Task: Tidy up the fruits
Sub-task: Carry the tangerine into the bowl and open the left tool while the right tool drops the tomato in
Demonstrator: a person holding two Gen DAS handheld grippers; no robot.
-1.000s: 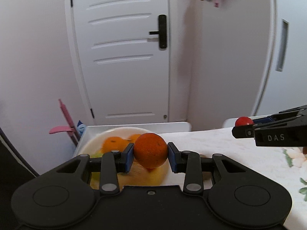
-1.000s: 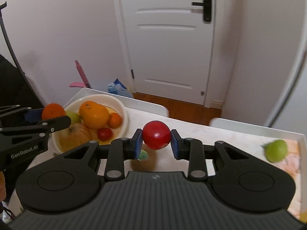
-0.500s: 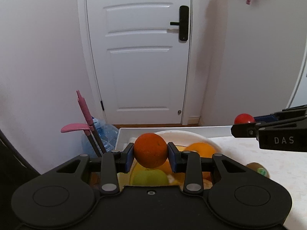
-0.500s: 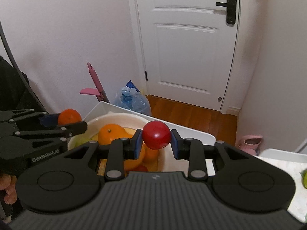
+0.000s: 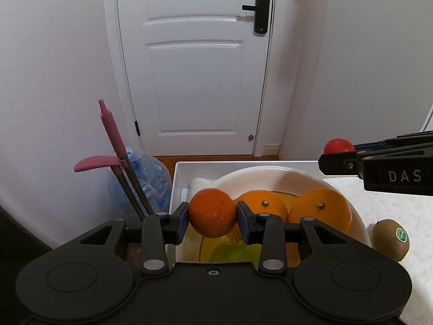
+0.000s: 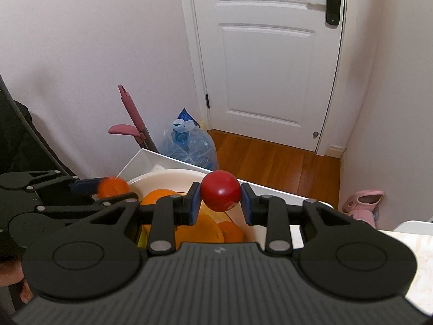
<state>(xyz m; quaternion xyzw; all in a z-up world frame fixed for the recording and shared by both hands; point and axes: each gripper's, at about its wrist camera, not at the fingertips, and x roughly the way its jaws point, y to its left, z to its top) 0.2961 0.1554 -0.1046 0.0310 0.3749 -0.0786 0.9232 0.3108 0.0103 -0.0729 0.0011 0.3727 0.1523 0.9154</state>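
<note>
Left gripper [image 5: 212, 220] jaws opening around tangerine [image 5: 212, 212], bowl [image 5: 270, 174] directly below for drop; right gripper [image 6: 219, 203] clamped red fruit [image 6: 220, 194], over bowl too.

Dark orange mandarin [image 5: 212, 213], round and dimpled, between blue pads above the near edge of a white bowl [image 5: 273, 172]. Two larger, paler oranges [image 5: 263, 208] inside the bowl, stem ends up, touching; something yellow-green beneath. Glossy red tomato [image 6: 220, 194] held above the bowl's far rim. Brown kiwi [image 5: 391, 239] with green sticker on the tabletop, just beside the bowl.
</note>
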